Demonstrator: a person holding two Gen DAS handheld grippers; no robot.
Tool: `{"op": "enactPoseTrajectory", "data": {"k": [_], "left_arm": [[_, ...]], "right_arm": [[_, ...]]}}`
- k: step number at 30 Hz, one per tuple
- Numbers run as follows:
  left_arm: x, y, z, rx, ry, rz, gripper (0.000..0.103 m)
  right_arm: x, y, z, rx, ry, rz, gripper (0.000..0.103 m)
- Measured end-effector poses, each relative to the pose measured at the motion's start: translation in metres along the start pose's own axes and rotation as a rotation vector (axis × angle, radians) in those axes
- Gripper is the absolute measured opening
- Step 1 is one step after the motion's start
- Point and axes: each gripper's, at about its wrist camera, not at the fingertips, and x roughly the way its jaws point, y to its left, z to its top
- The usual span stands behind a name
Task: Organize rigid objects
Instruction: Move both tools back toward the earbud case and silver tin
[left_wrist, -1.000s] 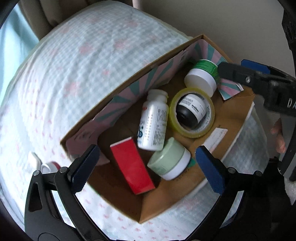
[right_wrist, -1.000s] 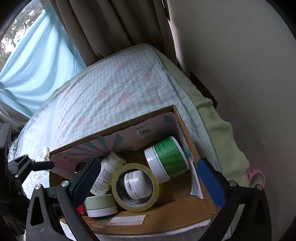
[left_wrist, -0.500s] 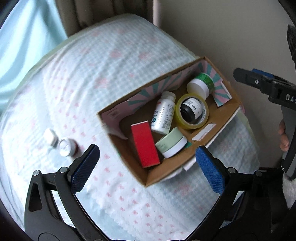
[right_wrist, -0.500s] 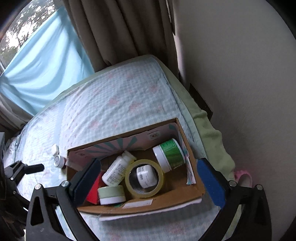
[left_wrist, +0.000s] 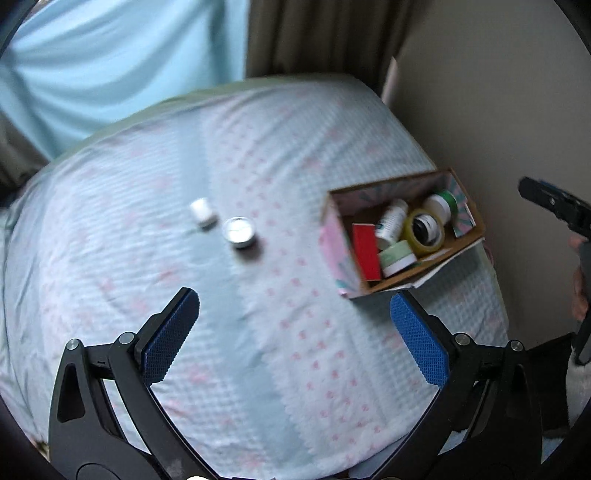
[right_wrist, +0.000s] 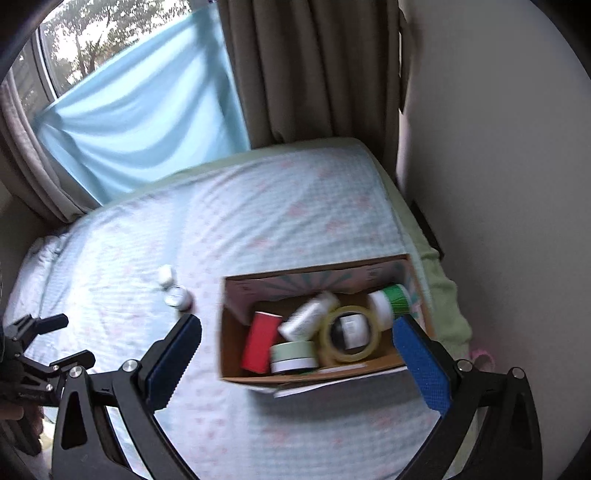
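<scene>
Bedding: a pale blue checked bedspread (left_wrist: 258, 369) with pink marks covers the bed and carries everything listed here.

Container: one open cardboard box (right_wrist: 236, 354), near the bed's wall-side edge, resting flat on the bedspread.

Contents of the box, all lying close together:
- red carton (right_wrist: 260, 341), at the end of the box furthest from the wall;
- white bottle (right_wrist: 308, 317), on its side, beside the red carton;
- pale green jar (right_wrist: 293, 356), white-lidded, against the box's near wall;
- yellow tape roll (right_wrist: 349, 336), lying flat, with a small dark-labelled jar (right_wrist: 351, 330) inside its ring;
- green tub (right_wrist: 391, 301) with white lid, on its side at the wall end of the box.

Loose items, out on the bedspread towards the middle of the bed, well apart from the box:
- small round tin (left_wrist: 240, 230);
- small white cap-like piece (left_wrist: 202, 211), just beside the tin. Blur hides what it is.

Tools: my left tool (left_wrist: 295, 332) hangs above the bedspread, blue pads spread wide, nothing between them. My right tool (right_wrist: 295, 369) is above the near side of the box, likewise spread wide and gripping nothing.
</scene>
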Motion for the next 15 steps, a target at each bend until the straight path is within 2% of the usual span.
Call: {"op": "enactPoseTrajectory", "data": {"k": [8,15], "left_arm": [[-0.061,0.077,-0.034,-0.014,-0.099,0.004,0.103],[-0.083,0.131,-0.048,-0.015,-0.126,-0.038,0.103]], "right_arm": [[-0.044,0.092,-0.02,-0.066,-0.047,-0.016,0.103],[-0.05,0.166,-0.035,-0.102,-0.042,-0.024,0.103]]}}
